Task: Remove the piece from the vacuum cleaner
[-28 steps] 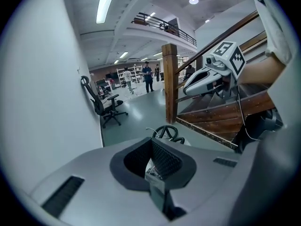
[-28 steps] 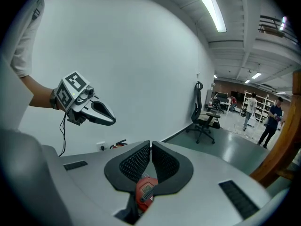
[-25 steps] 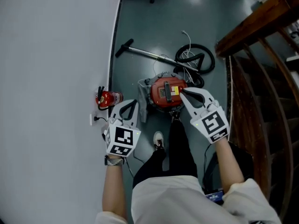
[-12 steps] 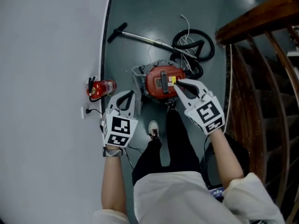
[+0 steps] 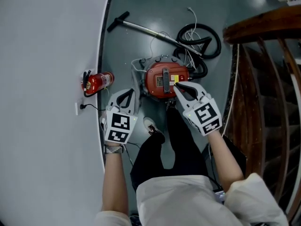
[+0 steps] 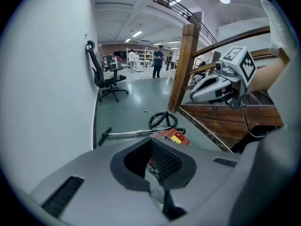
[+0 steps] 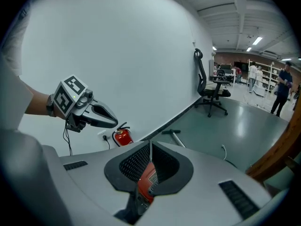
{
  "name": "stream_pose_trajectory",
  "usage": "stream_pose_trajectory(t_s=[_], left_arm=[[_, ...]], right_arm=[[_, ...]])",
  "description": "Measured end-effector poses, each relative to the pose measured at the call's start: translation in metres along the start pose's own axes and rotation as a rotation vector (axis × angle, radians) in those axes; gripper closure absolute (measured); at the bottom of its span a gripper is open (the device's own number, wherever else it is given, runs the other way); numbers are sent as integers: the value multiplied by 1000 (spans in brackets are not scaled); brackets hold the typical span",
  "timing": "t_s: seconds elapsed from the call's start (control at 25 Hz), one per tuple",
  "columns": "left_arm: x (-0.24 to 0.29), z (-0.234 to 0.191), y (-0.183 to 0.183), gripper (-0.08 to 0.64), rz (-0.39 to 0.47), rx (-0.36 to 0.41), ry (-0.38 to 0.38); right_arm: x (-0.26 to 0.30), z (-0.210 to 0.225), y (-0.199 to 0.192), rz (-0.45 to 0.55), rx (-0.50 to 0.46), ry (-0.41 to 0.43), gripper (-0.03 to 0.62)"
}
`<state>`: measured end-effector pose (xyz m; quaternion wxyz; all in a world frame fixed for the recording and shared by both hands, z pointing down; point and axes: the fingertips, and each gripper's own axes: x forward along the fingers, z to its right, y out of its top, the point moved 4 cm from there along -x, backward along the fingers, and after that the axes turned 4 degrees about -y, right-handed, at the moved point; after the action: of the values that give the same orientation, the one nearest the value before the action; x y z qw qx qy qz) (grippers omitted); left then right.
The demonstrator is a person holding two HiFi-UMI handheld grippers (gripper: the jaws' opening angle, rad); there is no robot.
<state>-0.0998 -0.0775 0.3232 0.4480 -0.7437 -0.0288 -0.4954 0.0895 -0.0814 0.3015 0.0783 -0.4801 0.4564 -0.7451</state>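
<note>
Left gripper: jaws pressed together, nothing between them; held above the floor, just left of the vacuum cleaner in the head view.
Right gripper: jaws closed tip to tip, empty; its tip overlaps the cleaner's right edge in the head view, contact cannot be told.
Vacuum cleaner: red canister, on the grey floor ahead of the person's shoe, near the white wall.
Hose: black, coiled beyond the canister.
Wand: metal, lying on the floor.
Fire extinguisher: red, at the wall base.
</note>
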Motion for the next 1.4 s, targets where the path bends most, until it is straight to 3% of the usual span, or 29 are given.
stream_pose_trajectory(t_s=[0.6,1.0,1.12,1.28,1.4], left_arm=[[79,5,-77,560,-18,-129,15],[114,-2,-112,558,-5,-217,29],[125,-8,-121,489,-15,-231,43],[139,-10,-132,489,-41,-237,49],[149,-10,-140,476,-60,-250,43]], right_arm=[[55,10,-81,-46,63,33,560],[81,27,-115,-61,117,54,558],[92,28,-125,-71,129,74,557],[104,28,-138,-99,152,90,465],[110,29,-145,-110,164,86,459]])
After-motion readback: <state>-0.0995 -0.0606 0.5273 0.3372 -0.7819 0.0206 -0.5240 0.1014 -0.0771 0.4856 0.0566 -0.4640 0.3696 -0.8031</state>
